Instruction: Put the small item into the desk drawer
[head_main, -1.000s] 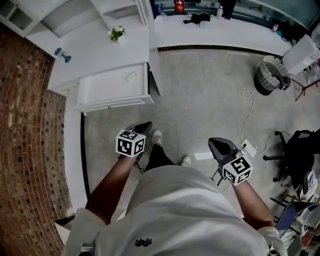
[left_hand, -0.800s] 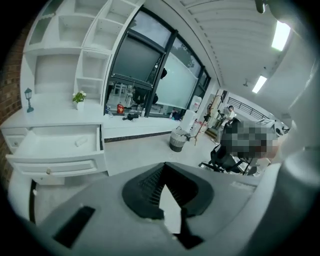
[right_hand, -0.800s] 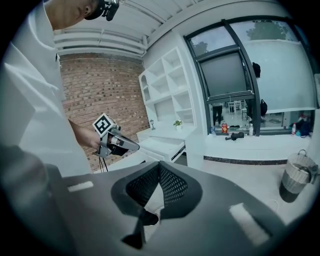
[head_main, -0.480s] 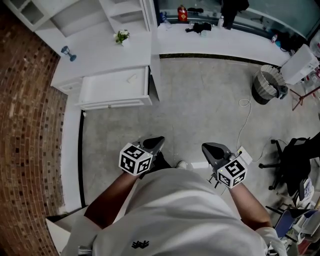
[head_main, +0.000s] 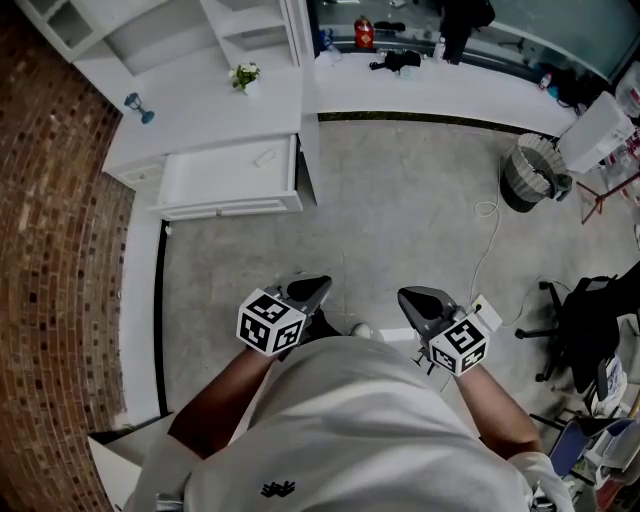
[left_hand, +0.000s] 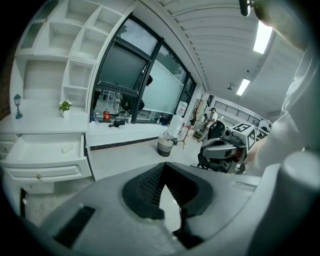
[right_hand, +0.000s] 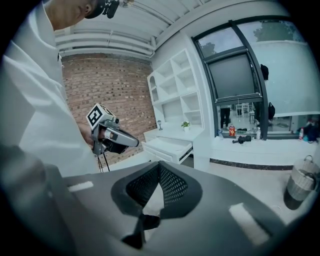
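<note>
— Left gripper (left_hand: 164, 166)?
— Clamped shut, with pads meeting at the tips and nothing caught between. Held low, just ahead of the person's white shirt (head_main: 350, 430), aimed toward the white desk (head_main: 200, 110).
— And the right gripper (right_hand: 159, 164)?
— Same story: closed up tight, empty. Held beside the left one, a little apart from it, above the grey floor (head_main: 400, 200).
— Small item (head_main: 265, 155)?
— Lying inside the open desk drawer (head_main: 230, 185), toward its right end as seen from the head view. A small white piece on the white drawer bottom. Well apart from both grippers, touched by neither.
— The drawer itself?
— Pulled out from under the desktop, front panel facing the person.
— Anything on the desktop?
— A small potted plant (head_main: 243, 73) near the back, beside the white shelves (head_main: 150, 35). Farther left, a little blue lantern-shaped ornament (head_main: 138, 108), close to the brick wall (head_main: 50, 250).
— Farther off?
— A woven wastebasket (head_main: 527, 170) next to the long white counter (head_main: 440, 85), with a pale cable (head_main: 490, 230) trailing across the floor. On the right, a black office chair (head_main: 590, 310).
</note>
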